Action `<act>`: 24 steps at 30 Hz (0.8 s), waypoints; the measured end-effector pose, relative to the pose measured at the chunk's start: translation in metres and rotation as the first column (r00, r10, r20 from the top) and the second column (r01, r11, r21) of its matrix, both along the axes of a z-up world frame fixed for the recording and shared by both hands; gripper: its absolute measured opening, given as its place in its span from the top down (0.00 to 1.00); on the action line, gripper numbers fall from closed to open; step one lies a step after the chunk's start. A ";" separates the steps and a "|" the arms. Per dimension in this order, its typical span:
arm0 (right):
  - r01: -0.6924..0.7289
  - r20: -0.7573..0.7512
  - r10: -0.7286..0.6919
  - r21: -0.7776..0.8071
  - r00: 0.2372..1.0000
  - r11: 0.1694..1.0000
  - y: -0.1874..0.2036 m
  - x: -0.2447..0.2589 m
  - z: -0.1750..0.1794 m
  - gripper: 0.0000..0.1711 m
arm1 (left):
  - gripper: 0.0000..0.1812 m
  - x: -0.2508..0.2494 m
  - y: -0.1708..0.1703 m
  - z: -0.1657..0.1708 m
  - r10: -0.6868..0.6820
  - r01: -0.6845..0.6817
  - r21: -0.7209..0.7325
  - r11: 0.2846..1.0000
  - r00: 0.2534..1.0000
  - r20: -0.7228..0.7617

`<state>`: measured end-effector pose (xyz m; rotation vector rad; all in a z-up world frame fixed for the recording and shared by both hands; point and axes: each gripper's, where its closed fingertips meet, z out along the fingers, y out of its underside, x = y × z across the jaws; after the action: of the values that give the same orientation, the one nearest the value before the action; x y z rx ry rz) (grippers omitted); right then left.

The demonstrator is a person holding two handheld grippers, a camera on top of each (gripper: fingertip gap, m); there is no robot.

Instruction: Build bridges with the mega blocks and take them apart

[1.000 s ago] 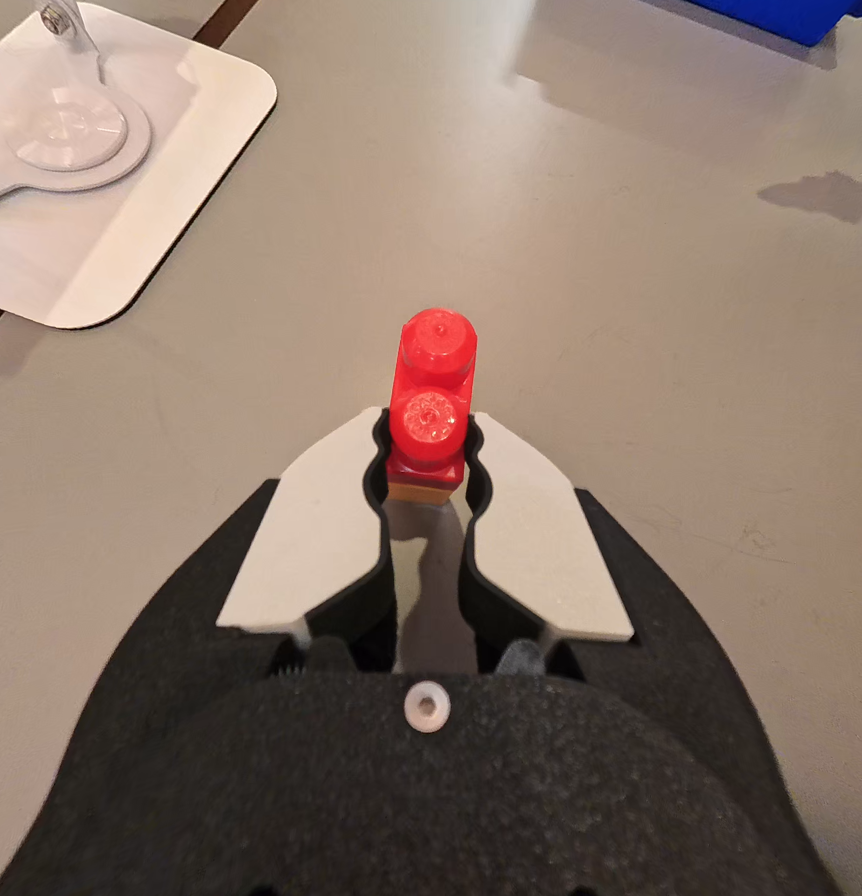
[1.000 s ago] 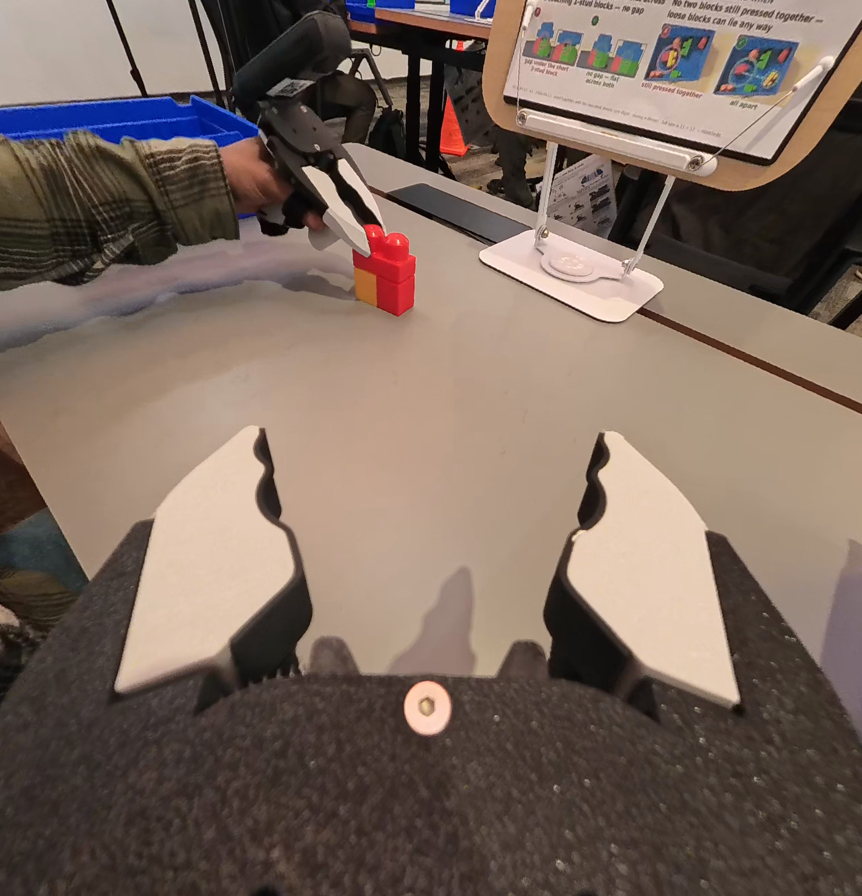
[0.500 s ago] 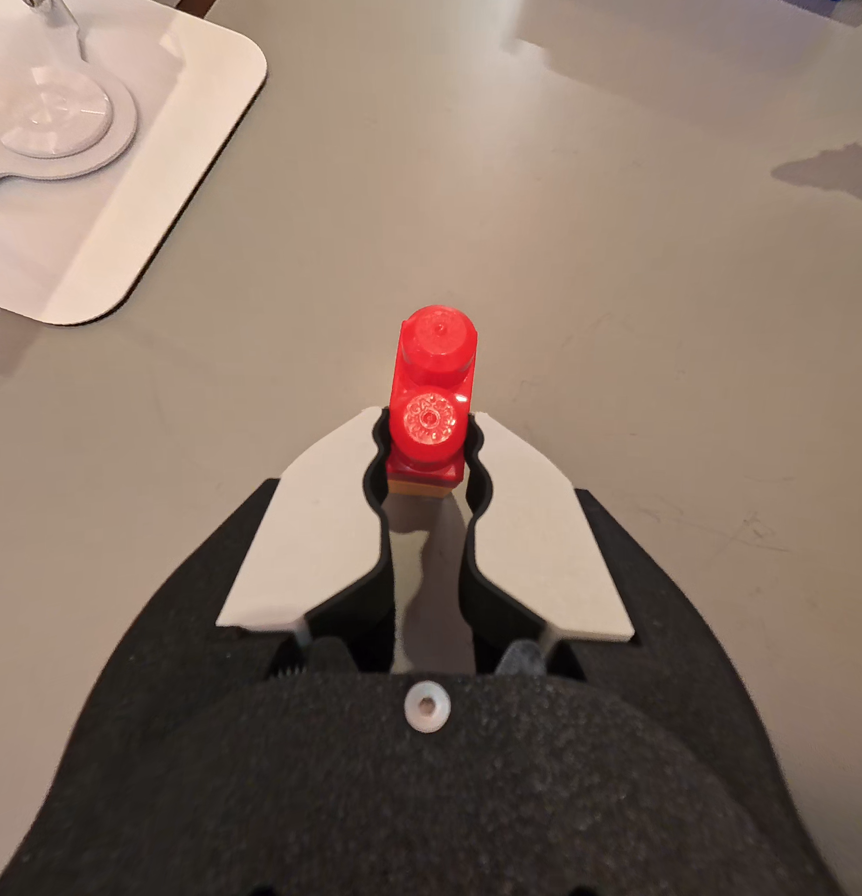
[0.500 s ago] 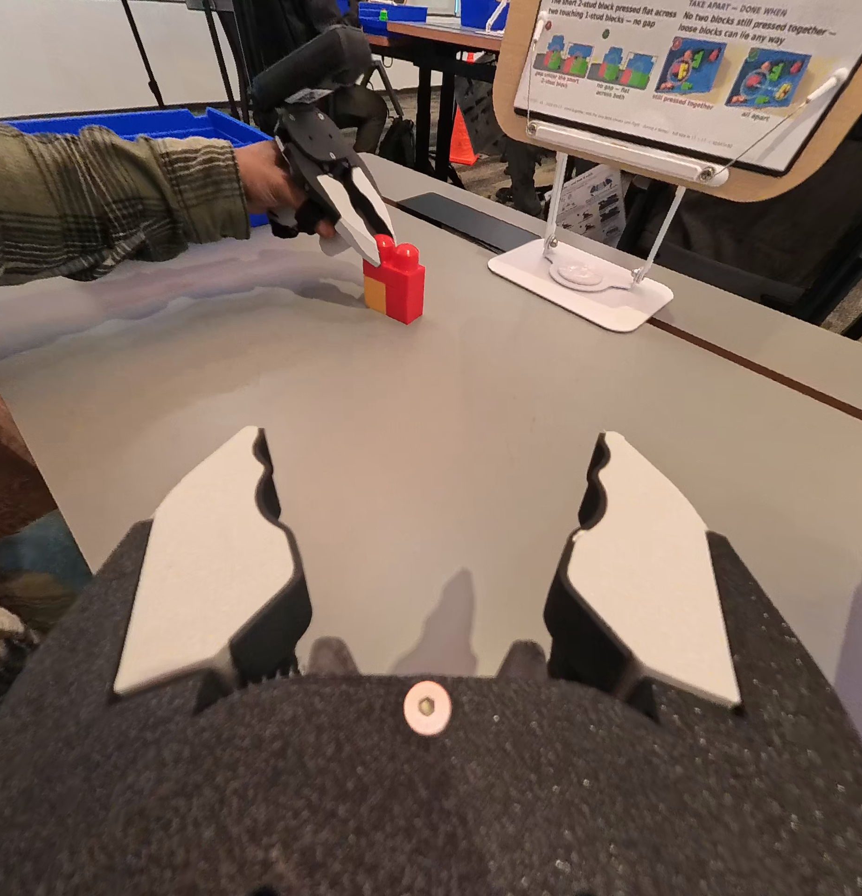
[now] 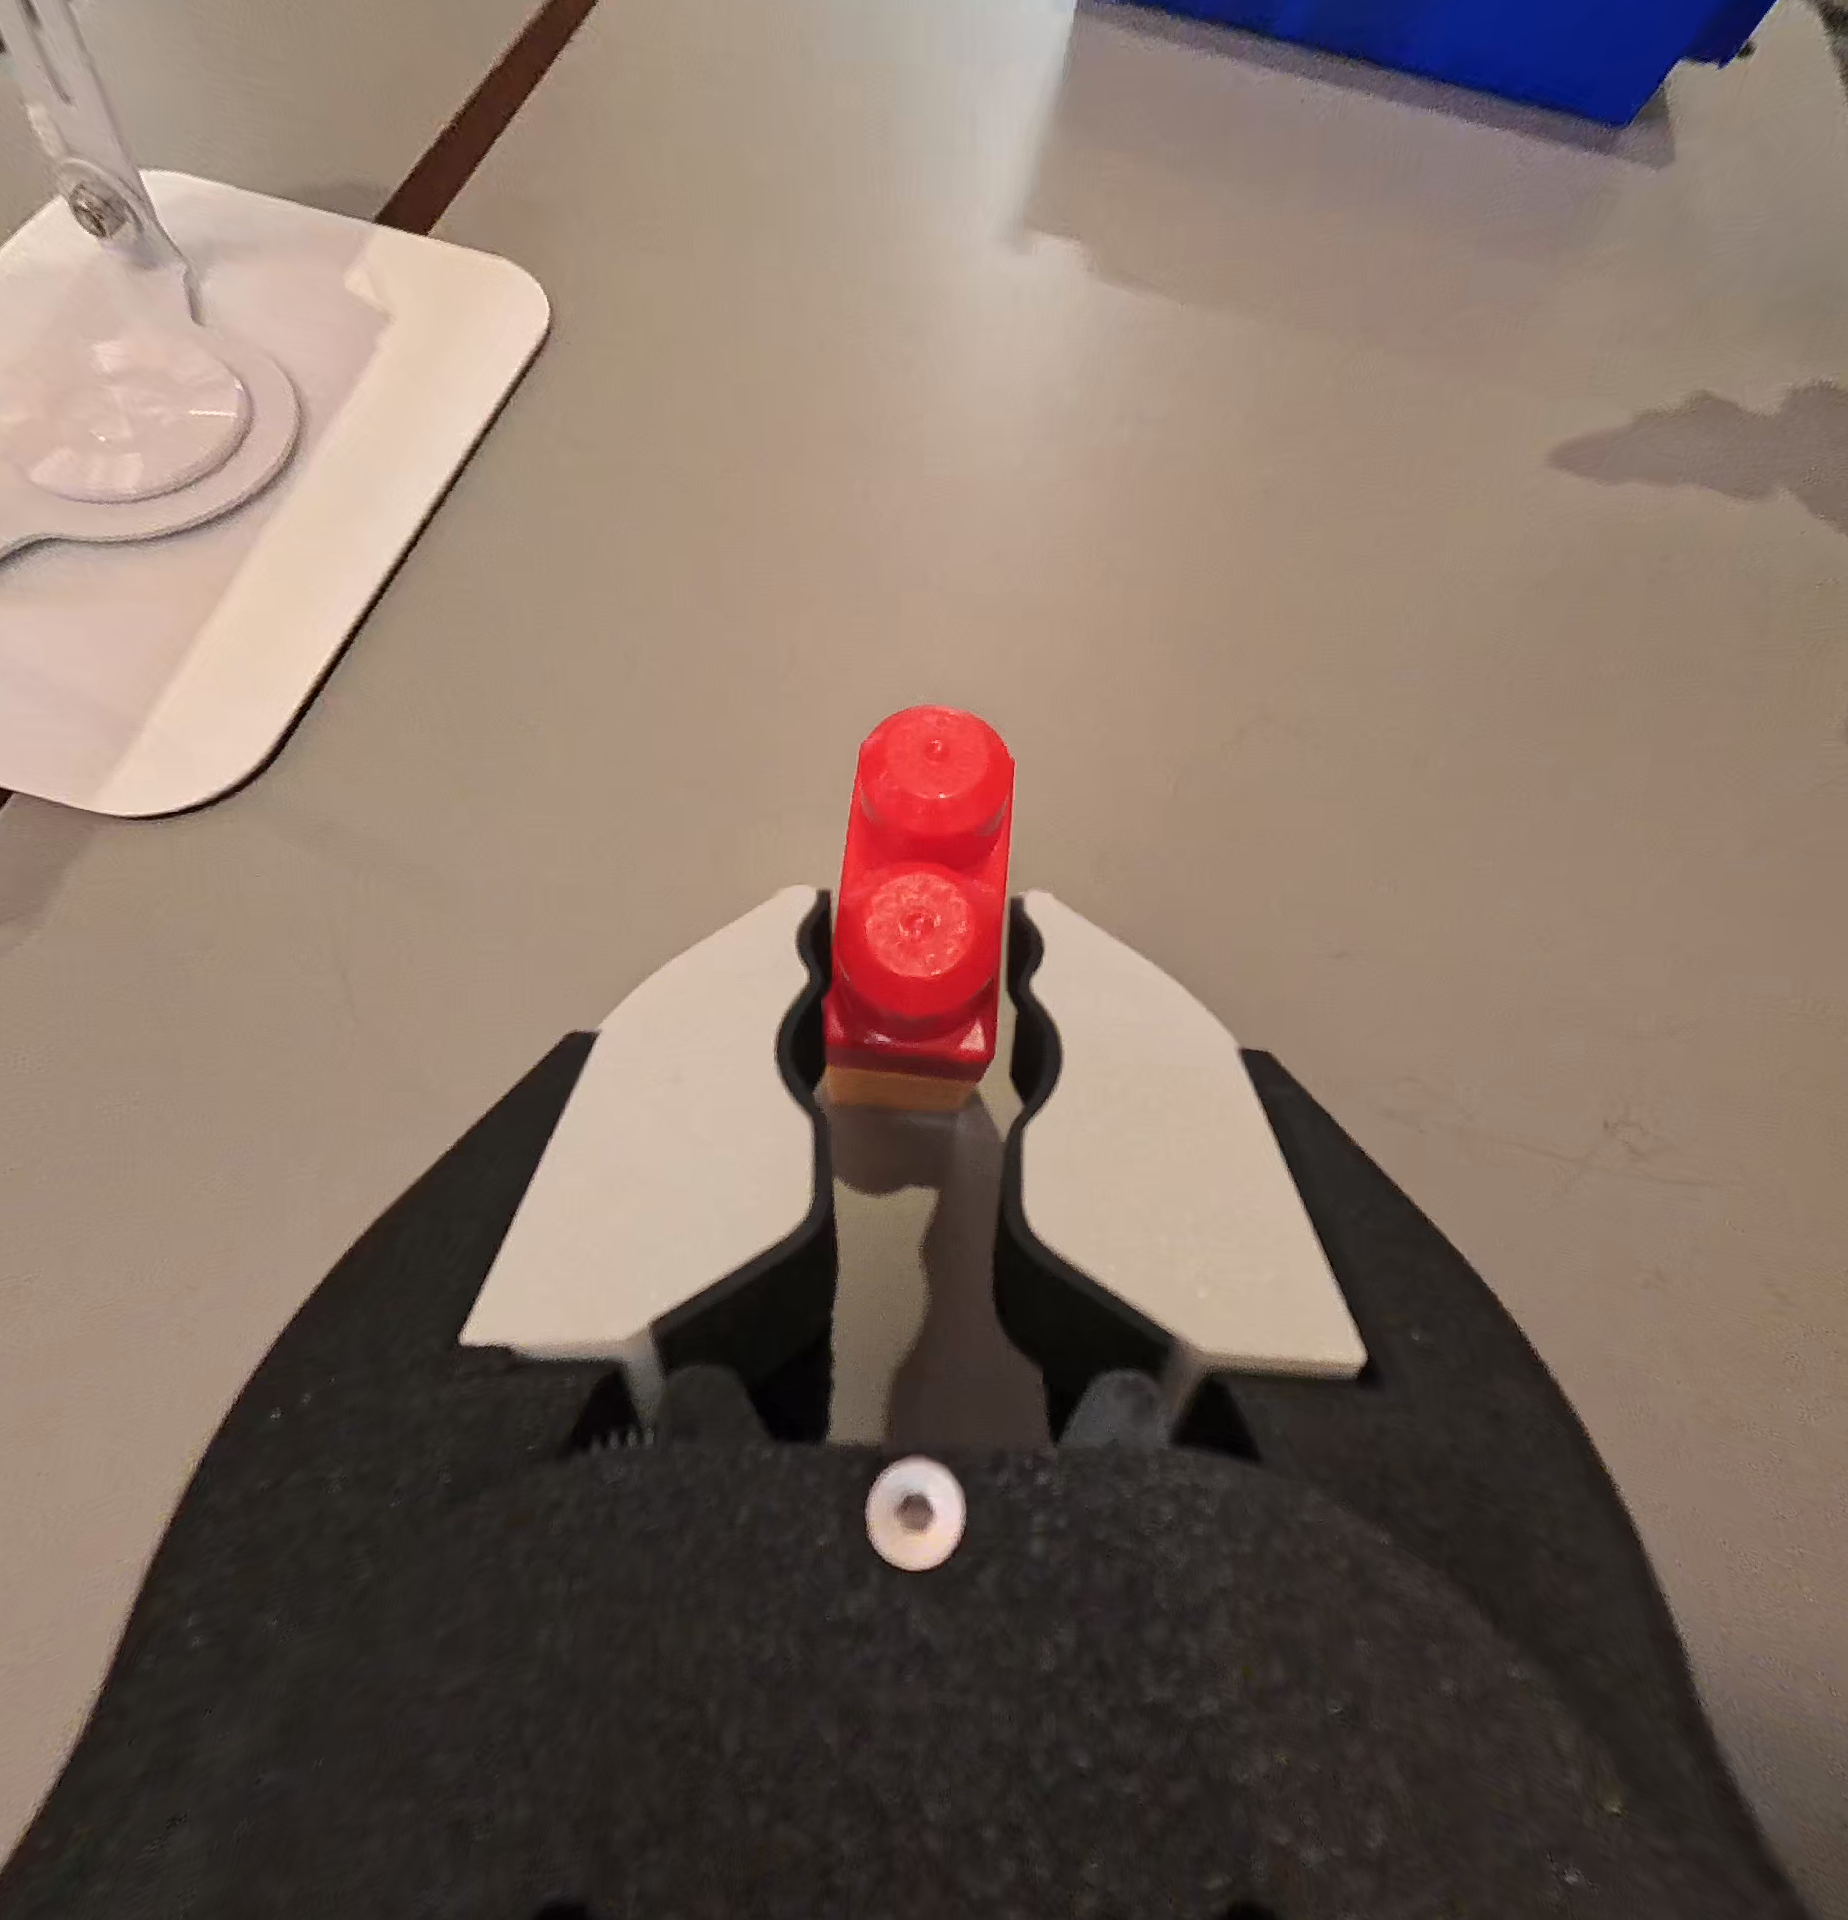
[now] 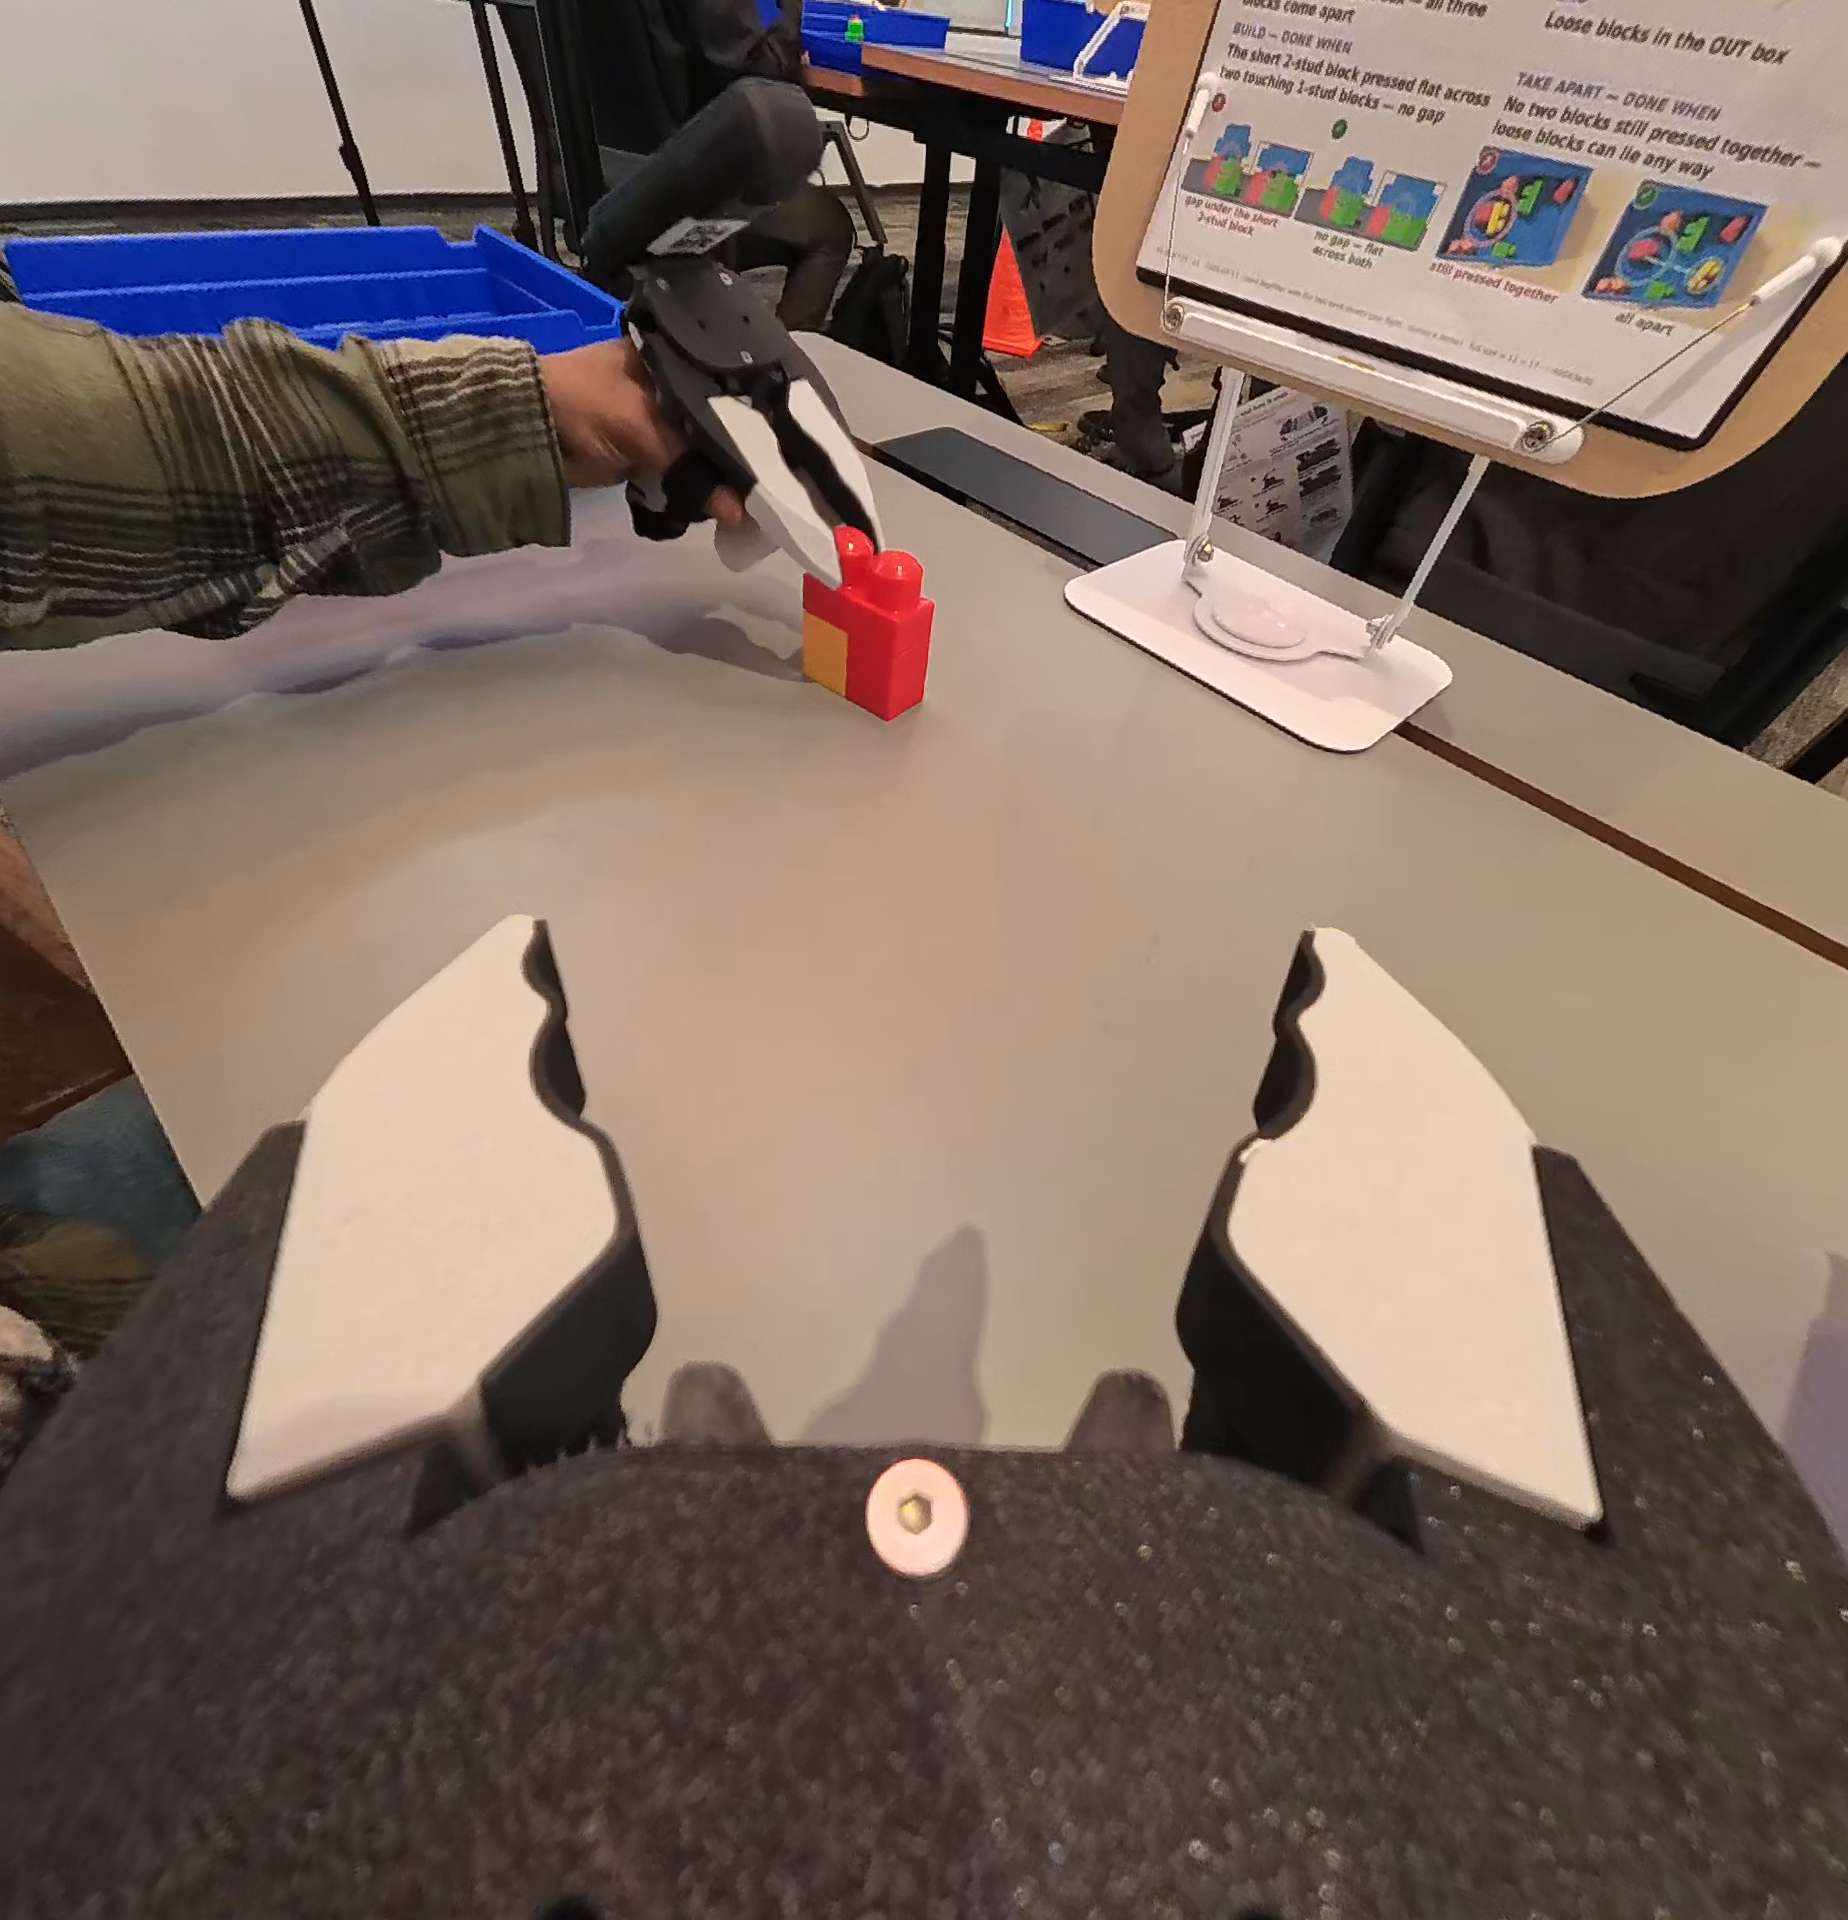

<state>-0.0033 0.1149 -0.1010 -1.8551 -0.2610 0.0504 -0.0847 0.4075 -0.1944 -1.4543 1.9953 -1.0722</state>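
A small bridge stands on the grey table (image 6: 1003, 831): a red two-stud block (image 6: 878, 603) sits across an orange block (image 6: 824, 649) and a red block (image 6: 892, 670). My left gripper (image 5: 912, 904) is shut on the red two-stud block (image 5: 925, 831) at its near stud, with the orange block (image 5: 899, 1089) showing just beneath. It also shows in the right wrist view (image 6: 847, 530), held by a hand in a plaid sleeve. My right gripper (image 6: 925, 930) is open and empty, hovering over the table well short of the bridge.
A white stand base (image 6: 1263, 644) carrying an instruction board (image 6: 1471, 208) stands right of the bridge; it shows in the left wrist view (image 5: 224, 499) too. A blue bin (image 6: 276, 281) sits far left and a flat black device (image 6: 1013, 488) lies behind. The table edge runs along the left. Tip to tip, the grippers are about 35 cm apart.
The left gripper stays shut on the red block and the bridge stays on the table. The left view has tilted up a little, bringing the blue bin into sight. The right gripper drifted slightly.
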 end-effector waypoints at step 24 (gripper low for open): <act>-0.300 0.177 0.320 -0.130 0.931 0.945 0.113 -0.025 -0.017 0.23 | 0.71 -0.060 -0.002 0.037 0.257 -0.237 -0.099 0.966 0.911 0.322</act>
<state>-0.0279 0.2274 -0.1180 -1.9059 -0.7011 0.1006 -0.1451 0.4054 -0.1578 -1.4007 1.5127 -1.1807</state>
